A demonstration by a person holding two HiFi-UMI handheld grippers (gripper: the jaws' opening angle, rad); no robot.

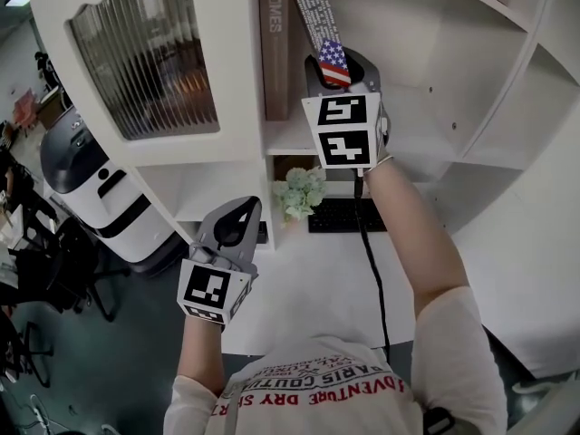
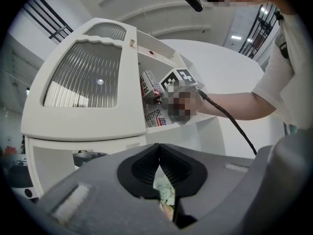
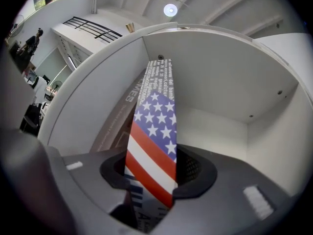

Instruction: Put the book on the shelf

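My right gripper (image 1: 337,69) is raised into an open compartment of the white shelf (image 1: 299,139) and is shut on a book with a stars-and-stripes cover (image 1: 332,60). That flag book (image 3: 151,146) stands tilted between the jaws, its top leaning left toward a brown book (image 1: 274,43) that stands upright against the compartment's left wall. The brown book (image 3: 117,121) shows just left of the flag book. My left gripper (image 1: 237,229) hangs lower, in front of the desk, jaws together with nothing between them. Up and ahead of the left gripper (image 2: 159,173) I see the right gripper (image 2: 178,82) at the shelf.
A ribbed glass cabinet door (image 1: 149,53) fills the shelf unit's left half. Below the compartment, a small green plant (image 1: 301,191) and a black keyboard (image 1: 344,216) sit on the white desk (image 1: 308,288). A white and black machine (image 1: 91,184) stands on the floor at left.
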